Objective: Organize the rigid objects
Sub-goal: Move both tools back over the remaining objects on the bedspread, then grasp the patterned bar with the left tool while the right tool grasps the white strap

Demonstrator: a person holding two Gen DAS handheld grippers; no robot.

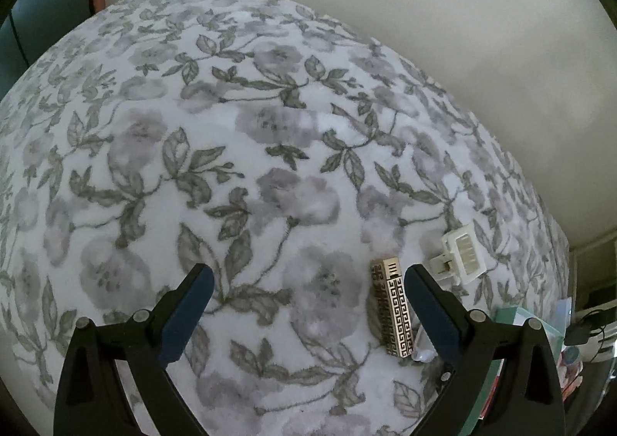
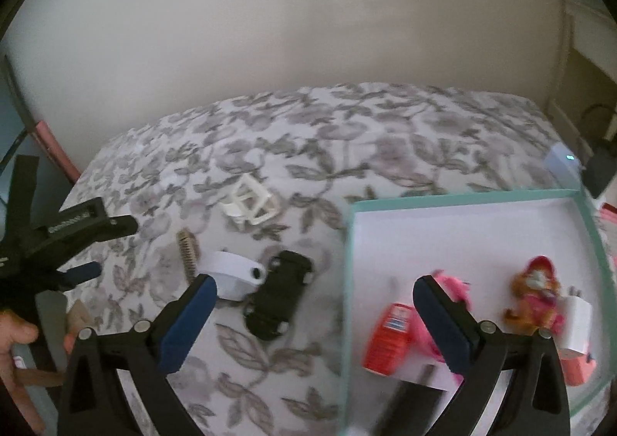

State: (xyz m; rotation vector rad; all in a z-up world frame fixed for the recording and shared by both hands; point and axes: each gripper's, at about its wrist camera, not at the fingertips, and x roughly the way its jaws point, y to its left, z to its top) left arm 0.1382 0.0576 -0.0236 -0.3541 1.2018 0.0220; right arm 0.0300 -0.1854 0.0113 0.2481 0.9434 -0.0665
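— How far along are we?

— I'm seeing several toys lying in the teal box (image 2: 459, 201) already. The white clip (image 1: 461, 254), patterned bar (image 1: 393, 310), black car (image 2: 278, 294) and white holder (image 2: 235, 273) are still sitting on the floral blanket (image 1: 231, 127).

— Grippers?

— I'm holding the left gripper (image 1: 308, 310) and right gripper (image 2: 313, 314) both spread wide, gripping nothing.

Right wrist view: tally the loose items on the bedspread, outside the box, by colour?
White: 2, hair clip, plastic piece
Black: 1, clip
Gold: 1, patterned bar
Total: 4
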